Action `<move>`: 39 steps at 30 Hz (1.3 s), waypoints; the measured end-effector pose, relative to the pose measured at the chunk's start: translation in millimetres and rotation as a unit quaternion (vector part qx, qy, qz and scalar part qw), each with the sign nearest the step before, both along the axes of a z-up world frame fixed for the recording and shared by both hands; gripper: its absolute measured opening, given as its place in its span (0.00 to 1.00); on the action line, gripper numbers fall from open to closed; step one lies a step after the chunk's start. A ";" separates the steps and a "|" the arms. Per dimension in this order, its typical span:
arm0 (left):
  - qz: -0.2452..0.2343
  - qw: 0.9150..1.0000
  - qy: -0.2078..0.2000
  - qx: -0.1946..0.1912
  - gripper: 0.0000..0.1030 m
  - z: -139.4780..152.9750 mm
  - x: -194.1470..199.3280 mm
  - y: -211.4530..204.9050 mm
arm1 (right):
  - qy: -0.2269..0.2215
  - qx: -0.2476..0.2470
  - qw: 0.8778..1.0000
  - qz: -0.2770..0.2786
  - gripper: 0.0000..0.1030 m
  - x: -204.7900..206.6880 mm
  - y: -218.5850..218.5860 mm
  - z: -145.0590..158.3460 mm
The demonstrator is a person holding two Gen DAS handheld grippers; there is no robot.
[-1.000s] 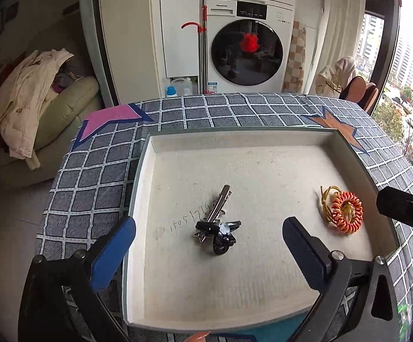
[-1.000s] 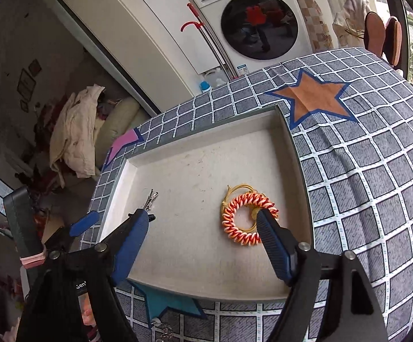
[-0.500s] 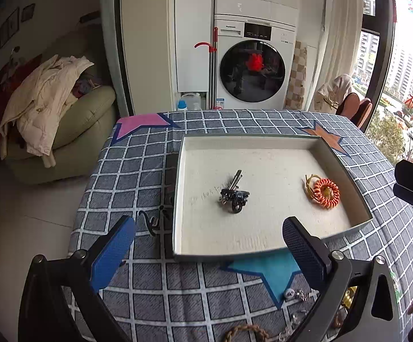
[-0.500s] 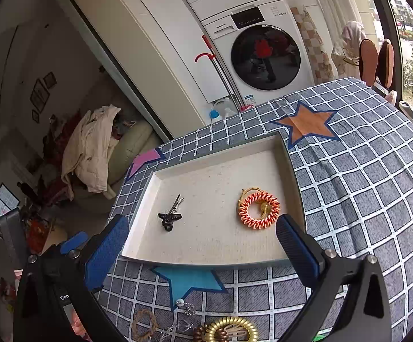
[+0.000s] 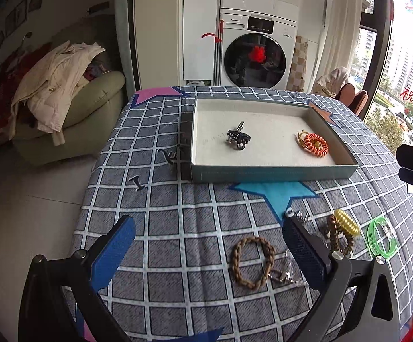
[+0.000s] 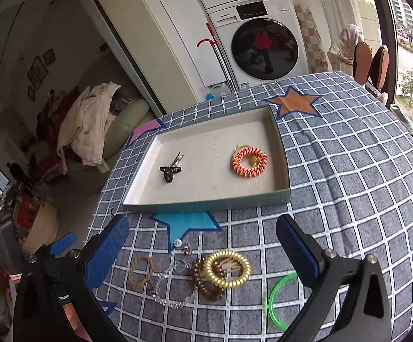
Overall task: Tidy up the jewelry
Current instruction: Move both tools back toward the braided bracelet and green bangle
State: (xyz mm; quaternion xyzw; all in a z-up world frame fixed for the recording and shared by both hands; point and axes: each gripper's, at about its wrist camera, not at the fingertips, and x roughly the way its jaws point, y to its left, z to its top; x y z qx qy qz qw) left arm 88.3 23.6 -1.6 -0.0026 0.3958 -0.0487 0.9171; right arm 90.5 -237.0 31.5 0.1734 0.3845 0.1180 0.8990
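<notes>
Your right gripper [image 6: 203,245], jaws wide and empty, hangs nearer the gold coil hair tie [image 6: 228,268] lying flat on the surface just below it at six o'clock, while your left gripper's [image 5: 209,242] equally wide jaws frame the braided bracelet [image 5: 252,262].
</notes>
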 end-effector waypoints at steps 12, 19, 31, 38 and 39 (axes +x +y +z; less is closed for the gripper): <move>-0.001 0.999 0.038 0.003 1.00 -35.3 -36.0 1.6 | 0.053 -0.039 0.997 -0.039 1.00 -62.9 -25.4 -42.9; 0.009 0.999 0.044 0.010 1.00 -41.9 -28.1 5.9 | 0.076 -0.061 0.991 -0.088 1.00 -83.4 -51.3 -61.7; -0.001 0.998 0.055 0.022 1.00 -47.2 2.5 0.5 | 0.089 -0.077 0.983 -0.140 0.91 -78.7 -71.0 -75.6; -0.012 0.997 0.069 0.029 1.00 -56.0 8.9 -7.4 | 0.102 -0.088 0.981 -0.137 0.78 -67.5 -70.5 -85.2; -0.013 0.997 0.070 0.031 1.00 -57.2 9.1 -8.6 | 0.104 -0.090 0.981 -0.136 0.76 -66.1 -70.5 -86.5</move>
